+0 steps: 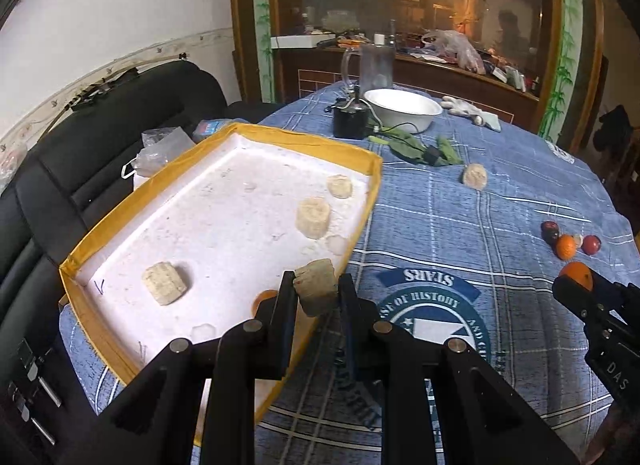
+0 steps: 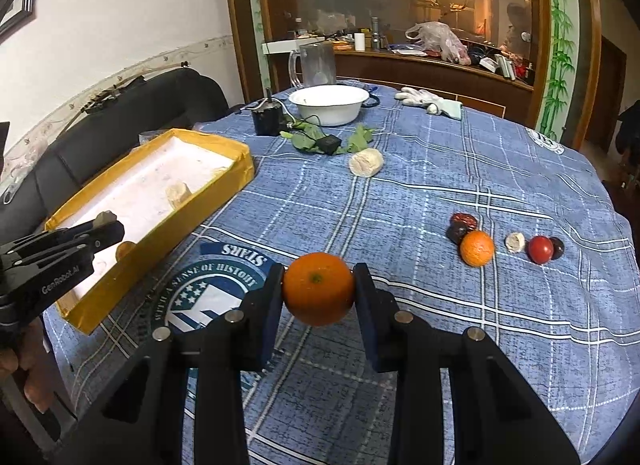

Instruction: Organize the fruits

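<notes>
- A shallow tray (image 1: 82, 253) with yellow card walls and a rough white foam floor is seen to the left of the left gripper (image 1: 316, 289); its near wall runs under the fingers.
- Three pale, ridged banana chunks are laid on the tray floor: one (image 1: 165, 283) left of the fingers, two (image 1: 313, 217) (image 1: 339, 185) beyond them.
- A fourth banana piece (image 1: 316, 287), blunt and scored, is clamped between the black left fingers, above the tray's right edge.
- An orange round thing (image 1: 264, 299) is partly hidden behind the left finger on the tray floor.
- A blue plaid tablecloth (image 2: 400, 193) with a round printed crest is spread beneath both grippers.
- The right gripper (image 2: 318, 289) is closed on a smooth, dimpled mandarin (image 2: 318, 289), held above the cloth, with the tray off to its left.
- Beyond these fingers a black box (image 2: 265, 121), a white bowl (image 2: 329, 104), a clear mug (image 2: 316, 64), green leaves (image 2: 312, 139) around a small black adapter, a stray banana piece (image 2: 366, 162) and a white glove (image 2: 428, 101) are set out.
- To the right of the right fingers a loose fruit cluster (image 2: 506, 243) lies on the cloth: dark wrinkled dates, a second mandarin (image 2: 477, 249), a small pale stub, and a glossy red round fruit (image 2: 540, 249).
</notes>
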{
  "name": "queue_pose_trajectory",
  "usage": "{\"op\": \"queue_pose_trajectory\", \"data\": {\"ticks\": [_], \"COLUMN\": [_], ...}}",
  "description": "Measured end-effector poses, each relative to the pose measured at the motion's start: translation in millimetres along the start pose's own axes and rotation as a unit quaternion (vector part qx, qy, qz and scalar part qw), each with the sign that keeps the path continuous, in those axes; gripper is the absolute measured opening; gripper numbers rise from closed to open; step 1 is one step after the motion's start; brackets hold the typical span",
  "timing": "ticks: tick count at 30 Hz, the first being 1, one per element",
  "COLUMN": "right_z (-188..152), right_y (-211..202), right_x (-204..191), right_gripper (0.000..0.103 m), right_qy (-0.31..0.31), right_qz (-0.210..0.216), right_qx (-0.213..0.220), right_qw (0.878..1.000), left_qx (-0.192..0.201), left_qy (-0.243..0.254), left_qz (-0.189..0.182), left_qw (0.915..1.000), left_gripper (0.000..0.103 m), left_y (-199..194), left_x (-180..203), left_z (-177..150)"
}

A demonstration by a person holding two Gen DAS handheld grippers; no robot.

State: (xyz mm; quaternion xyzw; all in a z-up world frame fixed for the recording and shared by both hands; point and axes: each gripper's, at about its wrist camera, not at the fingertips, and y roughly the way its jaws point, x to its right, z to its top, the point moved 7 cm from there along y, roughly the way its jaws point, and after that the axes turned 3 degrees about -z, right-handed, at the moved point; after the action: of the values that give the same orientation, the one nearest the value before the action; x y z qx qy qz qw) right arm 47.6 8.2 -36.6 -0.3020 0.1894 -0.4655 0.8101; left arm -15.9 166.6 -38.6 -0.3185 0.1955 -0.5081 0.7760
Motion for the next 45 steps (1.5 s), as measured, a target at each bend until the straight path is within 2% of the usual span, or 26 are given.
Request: {"op": "queue_pose_trajectory", "data": {"ticks": [10,18,22,33,45], "right_z": [11.3,24.4,33.5,62.1,61.8], "right_y": [1.7,6.9,13.6,39.4,78.0], "right_x": [-22.1,-42.9,-66.8,-139.8,-178.5], "right_gripper": [0.037,0.037,0.037,0.037,0.037], "right_qy": [-0.006,-0.016,-0.025,-0.052,-0.061], "right_qz": [0.017,0.036,0.056,0.107,0.133], "right_qx": [0.007,0.01,0.009,0.01,-0.02], "right_qw": [1.0,0.999,0.998,0.993,0.989], "left_qx": [0.0,0.0,-0.008,-0.011,-0.023], "left_qy": [-0.014,-0.023,-0.026,-0.048,-0.058], "left_qz": [0.016,0.051,0.071,0.095,0.111], "left_qw": [0.9998,0.9984,0.9971,0.9943,0.9919], "left_gripper": [0.019,0.019,0.019,0.019,0.019], "left_y": [-0.1,5.7,13.0,30.3,51.7], "left_x": [-30.7,-72.3,-92.4,-130.4,-156.9], "left_z": [0.7,9.8,12.9,22.9,30.5]}}
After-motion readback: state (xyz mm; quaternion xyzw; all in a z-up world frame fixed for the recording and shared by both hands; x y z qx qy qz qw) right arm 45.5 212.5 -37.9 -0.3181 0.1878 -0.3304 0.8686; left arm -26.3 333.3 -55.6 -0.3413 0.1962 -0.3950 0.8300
